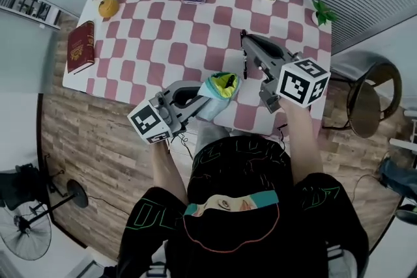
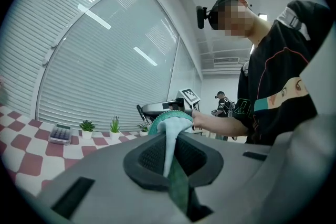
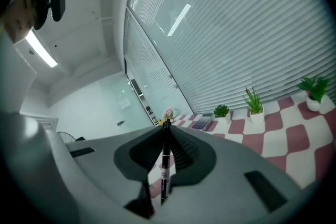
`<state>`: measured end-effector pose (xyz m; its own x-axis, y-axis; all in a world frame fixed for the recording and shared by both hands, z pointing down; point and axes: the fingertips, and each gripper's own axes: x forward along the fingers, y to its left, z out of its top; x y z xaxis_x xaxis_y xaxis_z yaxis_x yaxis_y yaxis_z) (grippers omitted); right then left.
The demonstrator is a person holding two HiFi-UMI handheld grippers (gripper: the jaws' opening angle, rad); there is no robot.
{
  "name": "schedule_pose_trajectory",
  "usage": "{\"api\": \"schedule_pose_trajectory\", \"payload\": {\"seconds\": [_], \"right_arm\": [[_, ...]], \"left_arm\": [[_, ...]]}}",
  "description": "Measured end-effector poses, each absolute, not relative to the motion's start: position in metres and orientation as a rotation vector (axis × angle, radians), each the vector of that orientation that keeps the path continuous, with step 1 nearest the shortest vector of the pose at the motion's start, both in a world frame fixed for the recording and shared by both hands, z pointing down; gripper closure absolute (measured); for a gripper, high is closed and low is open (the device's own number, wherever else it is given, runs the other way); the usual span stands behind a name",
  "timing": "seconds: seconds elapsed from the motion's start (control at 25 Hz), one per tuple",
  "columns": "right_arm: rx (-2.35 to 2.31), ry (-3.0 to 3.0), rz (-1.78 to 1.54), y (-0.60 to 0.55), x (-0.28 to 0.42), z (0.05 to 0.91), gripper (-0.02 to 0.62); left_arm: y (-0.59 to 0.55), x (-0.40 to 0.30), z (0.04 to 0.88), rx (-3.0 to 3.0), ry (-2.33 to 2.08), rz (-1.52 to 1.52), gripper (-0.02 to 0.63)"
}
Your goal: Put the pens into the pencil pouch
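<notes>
Teal fabric, head view: the pencil pouch [image 1: 215,99] hung over the near edge of the checked table [image 1: 163,16], its mouth turned up and toward the right, with something yellow-green showing inside
Left claw, head view: the left gripper [image 1: 199,96] met the pouch from its left side, at the rim
Right claw, head view: the right gripper [image 1: 245,42] stood just right of the pouch and apart from it, with a black pen [image 1: 245,66] crossing its tips
Left gripper view: the jaws were clamped on a fold of the teal fabric that ran up between the pads; the pouch mouth stood just beyond, and the right gripper showed behind it
Right gripper view: the jaws were pinched on the pen, which stood upright between the pads, gripped near mid-barrel; the pouch was not in this view
Step in hand: judged to be carrying one pen to the pouch; the pen was not yet inside
Next move: the pen tip would need lining up over the open mouth and lowering in before release, while the left claw kept the rim steady and the mouth open
</notes>
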<state>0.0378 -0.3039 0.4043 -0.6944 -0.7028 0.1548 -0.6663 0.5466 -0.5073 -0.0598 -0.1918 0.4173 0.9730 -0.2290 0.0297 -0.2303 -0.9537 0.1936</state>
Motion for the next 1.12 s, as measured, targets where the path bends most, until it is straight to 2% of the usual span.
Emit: {"api": "schedule_pose_trajectory", "payload": {"seconds": [0.6, 1.12], "right_arm": [[-1.085, 2.538, -0.646, -0.288, 0.066, 0.310, 0.549], [-1.080, 2.543, -0.648, -0.277, 0.050, 0.322, 0.549]], "left_arm": [[-0.199, -0.021, 0.413, 2.955, -0.212, 0.064, 0.582], [-0.208, -0.010, 0.406, 2.984, -0.272, 0.050, 0.581]]}}
